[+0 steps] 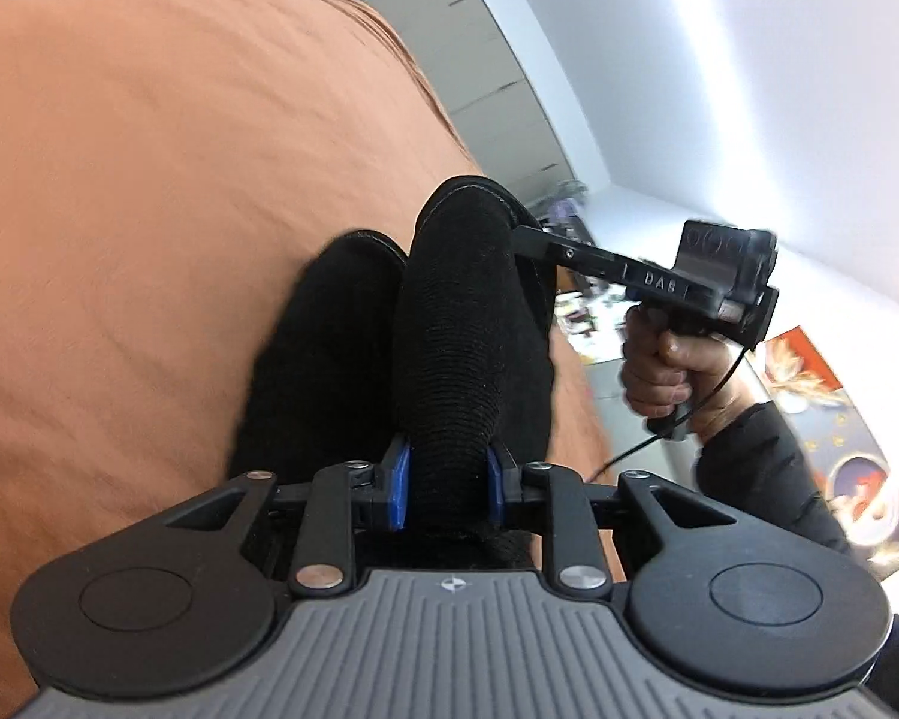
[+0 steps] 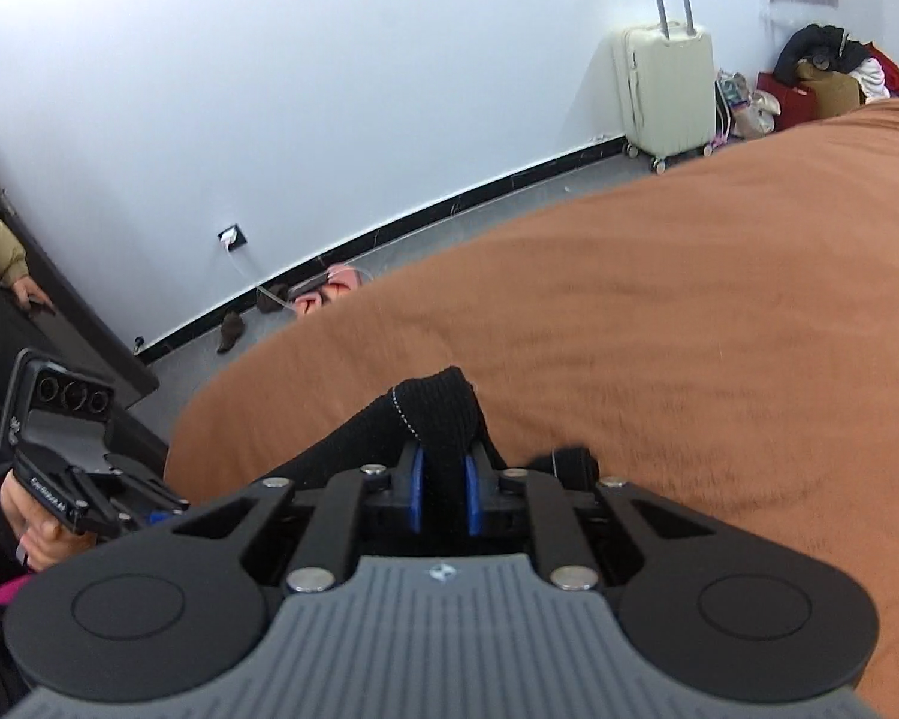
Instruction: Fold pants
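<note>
Mid-fold: both claws had the pants up off the bed

The wide rust-orange bedspread (image 1: 150,210) lay under the black ribbed knit pants (image 1: 449,329), which were bunched at its near edge, left claw (image 1: 448,488) and right claw (image 2: 443,494) each clenched on a fold. Next I'd guess carry both across together, then lay flat.

Soft, even daylight is filling both views, brightening the white wall (image 2: 329,90) without hard shadows. A pale glare streak is washing across the wall in the left wrist view. Fisheye distortion is bending straight edges (most strongly near the dark corners). The orange bedcover (image 1: 150,210) is smearing slightly with motion blur.
</note>
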{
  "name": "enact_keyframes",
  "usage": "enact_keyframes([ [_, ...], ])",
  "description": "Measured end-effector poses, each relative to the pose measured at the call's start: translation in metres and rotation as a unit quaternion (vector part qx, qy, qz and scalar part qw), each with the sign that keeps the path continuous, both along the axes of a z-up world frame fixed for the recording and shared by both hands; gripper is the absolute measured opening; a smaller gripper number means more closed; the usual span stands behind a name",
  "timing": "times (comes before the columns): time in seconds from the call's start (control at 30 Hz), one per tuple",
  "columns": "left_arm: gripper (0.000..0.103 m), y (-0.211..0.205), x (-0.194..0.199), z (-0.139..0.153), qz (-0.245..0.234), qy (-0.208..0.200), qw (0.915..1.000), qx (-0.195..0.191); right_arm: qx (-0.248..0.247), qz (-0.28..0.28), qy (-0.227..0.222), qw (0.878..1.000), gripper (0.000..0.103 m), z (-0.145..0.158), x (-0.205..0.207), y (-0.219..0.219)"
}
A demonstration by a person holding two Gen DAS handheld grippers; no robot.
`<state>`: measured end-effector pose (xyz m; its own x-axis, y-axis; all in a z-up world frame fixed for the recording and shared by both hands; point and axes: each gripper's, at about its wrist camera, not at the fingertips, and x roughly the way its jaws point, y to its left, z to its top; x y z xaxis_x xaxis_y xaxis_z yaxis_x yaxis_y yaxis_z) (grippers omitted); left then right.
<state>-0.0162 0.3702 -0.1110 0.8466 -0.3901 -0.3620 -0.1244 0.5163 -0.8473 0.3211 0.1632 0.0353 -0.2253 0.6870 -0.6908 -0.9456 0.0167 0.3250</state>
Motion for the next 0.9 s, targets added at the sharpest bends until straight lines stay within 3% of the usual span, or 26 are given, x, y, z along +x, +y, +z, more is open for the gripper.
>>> enact_keyframes([
  [0.13,0.028,0.005,0.024,-0.038,0.001,0.078,0.9967,0.021,-0.086,-0.017,-0.042,0.995,0.009,-0.034,-0.011,0.045],
  [0.23,0.03,0.002,0.031,-0.059,0.011,0.093,0.9951,0.032,-0.127,-0.036,-0.058,0.99,0.01,-0.065,-0.017,0.064],
  [0.37,0.032,0.004,0.029,-0.057,0.017,0.089,0.9955,0.026,-0.11,-0.068,-0.08,0.988,0.016,-0.071,-0.028,0.061],
  [0.47,0.032,-0.008,0.032,-0.048,0.01,0.077,0.9962,0.039,-0.066,-0.087,-0.138,0.984,0.031,-0.051,-0.048,0.035],
  [0.53,0.032,-0.012,0.035,-0.045,0.009,0.075,0.9961,0.046,-0.032,-0.132,-0.151,0.979,0.033,-0.035,-0.056,0.006],
  [0.63,0.033,-0.019,0.035,-0.041,0.017,0.079,0.995,0.059,0.022,-0.258,-0.166,0.951,0.033,-0.014,-0.071,-0.053],
  [0.73,0.033,-0.024,0.036,-0.041,0.023,0.082,0.9949,0.055,0.036,-0.358,-0.158,0.92,0.036,-0.018,-0.089,-0.103],
  [0.83,0.035,-0.036,0.037,-0.038,0.024,0.084,0.9939,0.068,0.026,-0.411,-0.12,0.903,0.036,-0.044,-0.091,-0.125],
  [0.9,0.035,-0.044,0.04,-0.033,0.023,0.085,0.9926,0.084,0.052,-0.439,-0.101,0.891,0.042,-0.055,-0.084,-0.129],
])
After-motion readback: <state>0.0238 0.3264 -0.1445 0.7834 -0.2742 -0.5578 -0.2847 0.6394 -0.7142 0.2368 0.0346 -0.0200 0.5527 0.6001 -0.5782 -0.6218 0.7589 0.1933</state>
